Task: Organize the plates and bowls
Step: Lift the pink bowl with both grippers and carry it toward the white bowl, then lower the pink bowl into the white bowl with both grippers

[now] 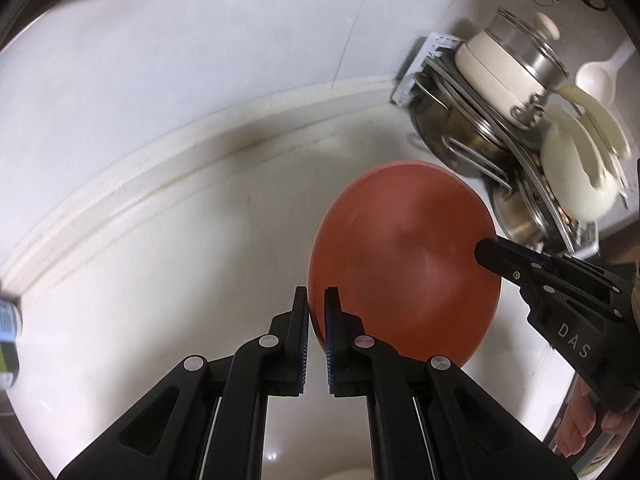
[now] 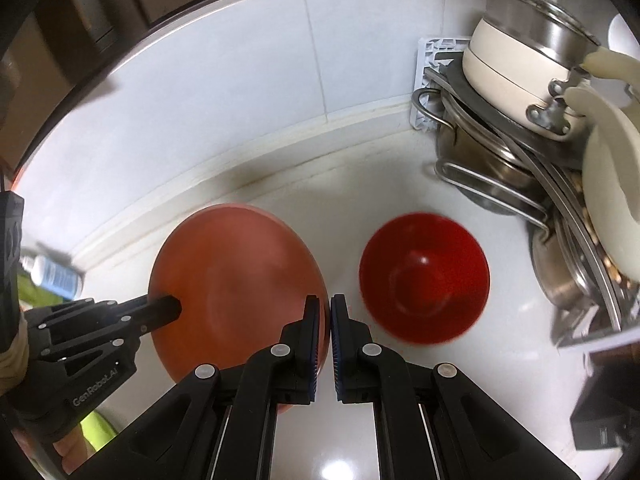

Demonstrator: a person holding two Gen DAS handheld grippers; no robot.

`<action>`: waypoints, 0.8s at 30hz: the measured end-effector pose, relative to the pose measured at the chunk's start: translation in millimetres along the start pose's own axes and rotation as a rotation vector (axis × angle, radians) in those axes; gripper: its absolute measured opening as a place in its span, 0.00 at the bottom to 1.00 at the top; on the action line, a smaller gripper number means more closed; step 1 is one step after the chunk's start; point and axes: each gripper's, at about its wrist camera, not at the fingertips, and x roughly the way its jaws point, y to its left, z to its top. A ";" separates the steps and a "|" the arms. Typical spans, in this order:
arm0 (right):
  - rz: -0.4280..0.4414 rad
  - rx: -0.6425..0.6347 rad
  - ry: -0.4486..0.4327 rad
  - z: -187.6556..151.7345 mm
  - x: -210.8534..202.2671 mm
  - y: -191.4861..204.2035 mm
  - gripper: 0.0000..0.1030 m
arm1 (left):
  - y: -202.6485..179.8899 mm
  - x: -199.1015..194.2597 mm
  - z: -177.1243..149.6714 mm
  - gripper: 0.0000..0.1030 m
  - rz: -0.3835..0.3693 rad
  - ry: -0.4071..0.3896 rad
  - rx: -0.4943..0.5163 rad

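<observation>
Both grippers nearly closed on the orange plate's rim, left gripper (image 1: pixel 316 304) at its near-left edge, right gripper (image 2: pixel 325 312) opposite; orange plate (image 2: pixel 236 280) held over the worktop (image 2: pixel 400 392) beside the red bowl (image 2: pixel 424 276); mid-carry, I judge; next: agree a spot, lower level.

The orange plate (image 2: pixel 240 280) looks matt and smooth, likely plastic; the red bowl (image 2: pixel 424 278) is glossy (a highlight sits inside it). The counter (image 2: pixel 460 360) is shiny white, the stacked pots (image 2: pixel 480 164) brushed steel, both grippers' fingers (image 1: pixel 298 312) matt black plastic.
</observation>
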 end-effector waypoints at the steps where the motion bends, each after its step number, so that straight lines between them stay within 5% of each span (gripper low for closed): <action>1: 0.002 0.002 0.001 -4.3 -1.6 2.0 0.07 | 1.3 -3.2 -6.5 0.08 -0.006 0.002 -0.003; 24: -0.004 0.042 0.025 -109.9 -53.5 41.0 0.07 | 7.9 -67.1 -113.8 0.08 -0.050 -0.005 0.038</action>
